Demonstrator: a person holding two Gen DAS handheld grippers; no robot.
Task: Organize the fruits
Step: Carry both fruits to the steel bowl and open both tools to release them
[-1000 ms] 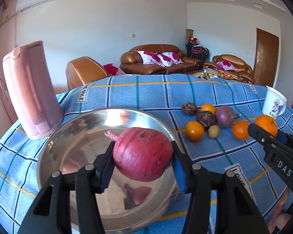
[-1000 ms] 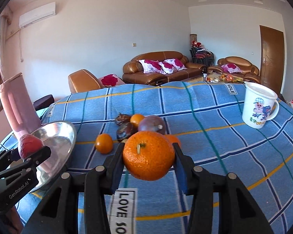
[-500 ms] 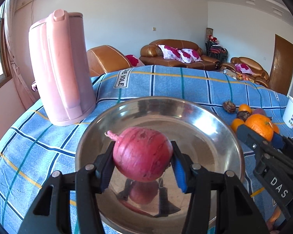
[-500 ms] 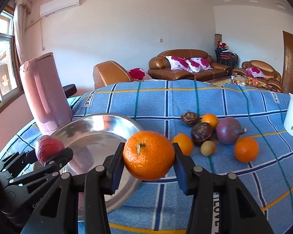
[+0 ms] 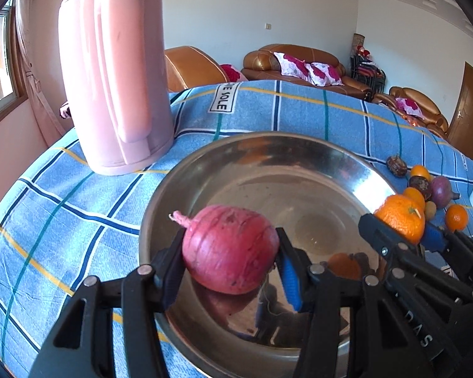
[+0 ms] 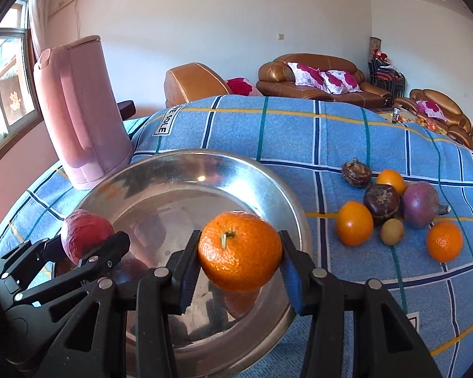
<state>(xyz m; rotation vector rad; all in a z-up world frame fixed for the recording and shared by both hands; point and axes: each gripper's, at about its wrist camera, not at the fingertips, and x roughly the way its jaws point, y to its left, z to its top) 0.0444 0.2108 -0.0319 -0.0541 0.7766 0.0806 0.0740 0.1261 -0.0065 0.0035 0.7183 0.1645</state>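
The left gripper (image 5: pixel 230 249) is closed partway on a red, ribbed fruit (image 5: pixel 228 249) with a short stalk, both pads pressing its sides; the fruit hangs just above the near half of the steel bowl (image 5: pixel 347 157), with its reflection directly beneath the tips. The right gripper (image 6: pixel 239 256) is likewise clamped on a mandarin (image 6: pixel 240 255), stem facing the camera, held over the near right portion of the same bowl (image 6: pixel 277 176). The two grippers stand side by side, the right one's tips close to the left one's right finger. Ahead and to the left of both stands a pink kettle (image 5: pixel 113 72), just beside the bowl rim. To the right of the right gripper, on the blue checked cloth (image 6: pixel 299 126), lie the remaining fruits (image 6: pixel 391 208): oranges, dark passion fruits, a purple one and a small brown one. Risks, as judged: released from this height, either round fruit could bounce or roll on the sloped, slick metal and escape over the rim; simultaneous release could knock the fruits together; the crowded tips could collide when opening; a low finger could tip or shift the light bowl toward the kettle.
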